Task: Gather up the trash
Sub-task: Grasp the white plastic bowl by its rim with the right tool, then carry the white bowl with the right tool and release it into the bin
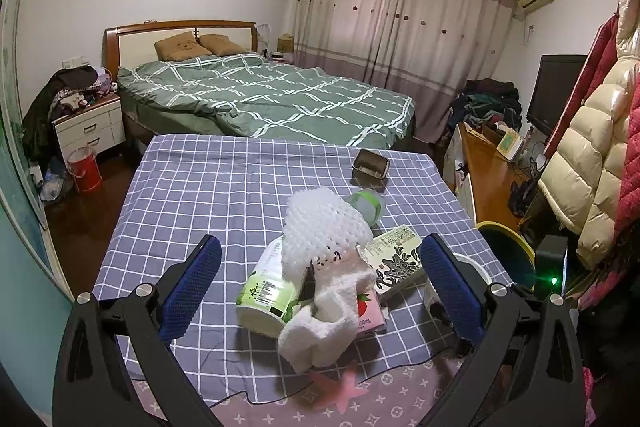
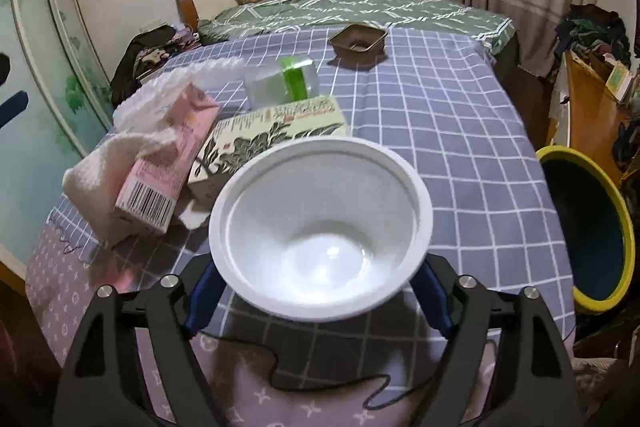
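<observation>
Right tongs [image 2: 320, 301] spread around white bowl [image 2: 320, 227], mouth up, tipped toward camera; pad contact unclear. Left tongs [image 1: 316, 291] spread, empty, over trash pile; green can [image 1: 267, 291] on its side, base toward camera.

Green plaid bed [image 1: 272, 95] lying far behind; curtains [image 1: 400, 19] hanging far right; nightstand [image 1: 90, 127] standing far left w/ clothes.

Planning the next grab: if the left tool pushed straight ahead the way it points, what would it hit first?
Most likely the white foam netting draped over the green-labelled can, centred between the open left tool's fingers. Depth is unclear; the can could come first.
</observation>
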Motion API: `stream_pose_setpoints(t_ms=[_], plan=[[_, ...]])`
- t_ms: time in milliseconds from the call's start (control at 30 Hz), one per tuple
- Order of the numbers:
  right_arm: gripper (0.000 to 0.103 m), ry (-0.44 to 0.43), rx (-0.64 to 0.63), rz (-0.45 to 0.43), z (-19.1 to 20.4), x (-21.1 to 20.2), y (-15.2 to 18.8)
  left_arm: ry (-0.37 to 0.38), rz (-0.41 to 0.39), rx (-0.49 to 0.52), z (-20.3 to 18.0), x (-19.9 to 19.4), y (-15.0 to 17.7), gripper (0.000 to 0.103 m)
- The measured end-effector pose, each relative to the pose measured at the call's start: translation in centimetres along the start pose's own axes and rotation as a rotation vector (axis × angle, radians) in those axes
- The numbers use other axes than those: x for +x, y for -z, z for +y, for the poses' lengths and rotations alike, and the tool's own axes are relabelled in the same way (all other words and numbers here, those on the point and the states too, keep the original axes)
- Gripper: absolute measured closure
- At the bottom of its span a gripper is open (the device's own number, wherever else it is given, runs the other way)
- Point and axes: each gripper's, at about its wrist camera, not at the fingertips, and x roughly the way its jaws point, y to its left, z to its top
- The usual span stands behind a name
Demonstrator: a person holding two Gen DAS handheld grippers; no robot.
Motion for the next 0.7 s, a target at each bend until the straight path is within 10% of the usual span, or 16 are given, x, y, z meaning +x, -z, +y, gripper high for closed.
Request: stream_pose_setpoints(t_ms=[700], plan=[[0.027, 0.067, 0.076, -0.075, -5.6, -4.6, -0.4, -0.005, 0.011, 0.022, -0.9, 1.0, -0.4, 0.005]])
